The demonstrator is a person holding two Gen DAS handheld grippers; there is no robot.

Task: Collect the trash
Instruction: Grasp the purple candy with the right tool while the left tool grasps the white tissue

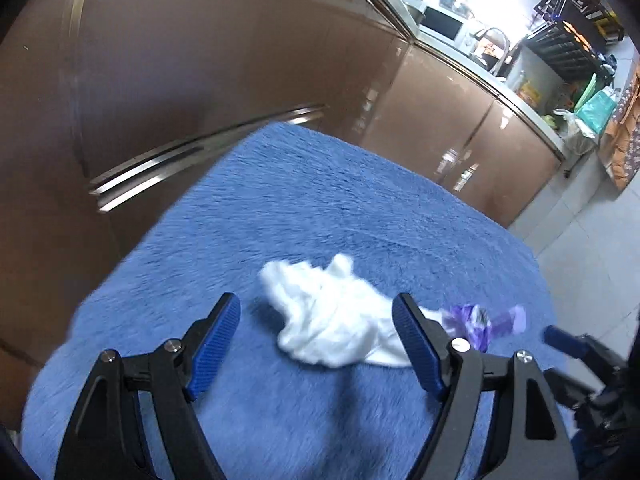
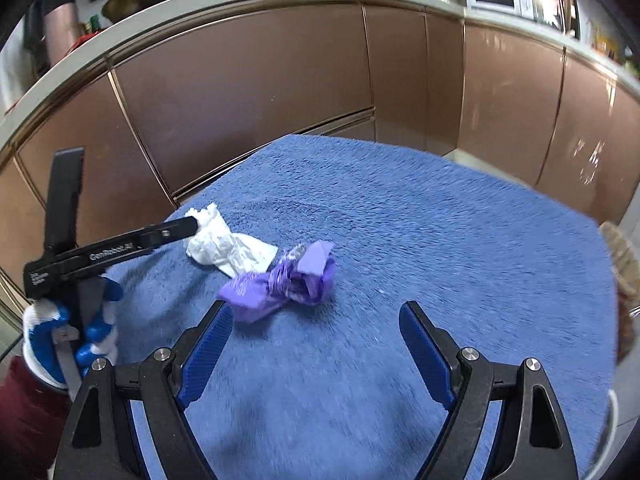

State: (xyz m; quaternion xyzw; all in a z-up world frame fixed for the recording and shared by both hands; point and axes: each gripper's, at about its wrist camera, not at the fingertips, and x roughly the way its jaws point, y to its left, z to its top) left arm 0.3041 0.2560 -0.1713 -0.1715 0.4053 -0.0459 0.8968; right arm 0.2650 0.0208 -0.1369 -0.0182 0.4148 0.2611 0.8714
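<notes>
While both tools hang spread and empty, the left gripper frames the crumpled white tissue at lower centre of the blue mat; the right gripper lines up below the purple wrapper beside it, seemingly one piece each.

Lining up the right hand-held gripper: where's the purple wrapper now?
Right wrist view: the purple wrapper lies mid blue mat, touching the crumpled white tissue at its left.
</notes>
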